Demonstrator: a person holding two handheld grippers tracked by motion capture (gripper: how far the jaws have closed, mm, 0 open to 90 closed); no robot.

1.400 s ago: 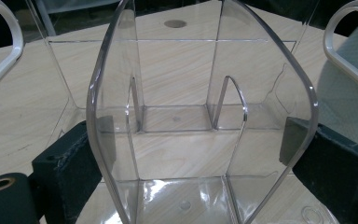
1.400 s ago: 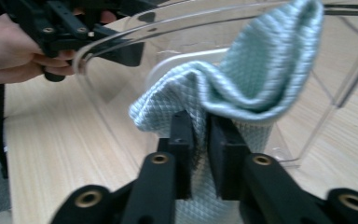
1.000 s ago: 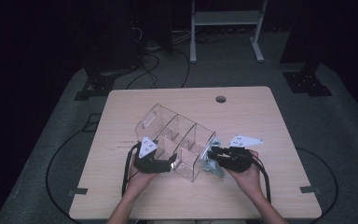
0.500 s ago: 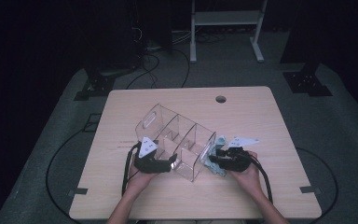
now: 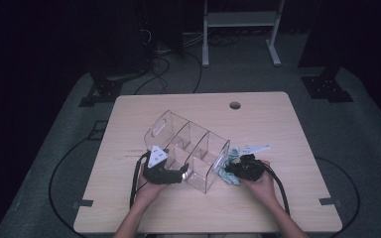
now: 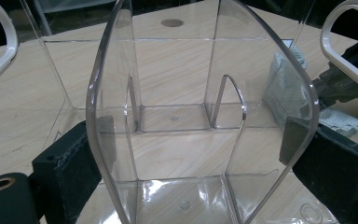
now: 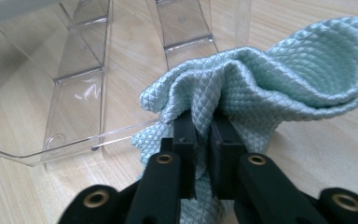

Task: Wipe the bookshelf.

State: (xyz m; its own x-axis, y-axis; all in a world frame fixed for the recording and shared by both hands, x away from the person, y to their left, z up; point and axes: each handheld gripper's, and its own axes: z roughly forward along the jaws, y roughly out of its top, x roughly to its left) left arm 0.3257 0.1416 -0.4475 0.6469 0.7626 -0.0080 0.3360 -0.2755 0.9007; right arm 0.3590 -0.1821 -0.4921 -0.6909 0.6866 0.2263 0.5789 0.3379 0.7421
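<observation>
A clear plastic organizer [image 5: 188, 148] with several compartments lies tilted on the wooden table [image 5: 258, 119]. My left gripper [image 5: 181, 171] is shut on the organizer's near end wall [image 6: 200, 107], with a black pad against each side. Just right of the organizer lies a pale teal quilted cloth [image 5: 228, 176], bunched up on the table. My right gripper [image 5: 232, 171] is shut on a fold of that cloth [image 7: 284, 79]. Its jaws have just been closing and now stand nearly together [image 7: 204, 126] with the fabric pinched between them. In the left gripper view, the cloth [image 6: 284, 79] shows through the clear wall.
A round cable hole [image 5: 234, 105] sits near the table's far edge. Black cables [image 5: 138, 178] trail from both grippers over the near edge. A white metal stand [image 5: 238, 29] and dark equipment bases stand on the grey floor behind.
My right gripper has sunk a little toward the table beside the organizer and closed on the cloth. The left gripper and the organizer have kept still.
</observation>
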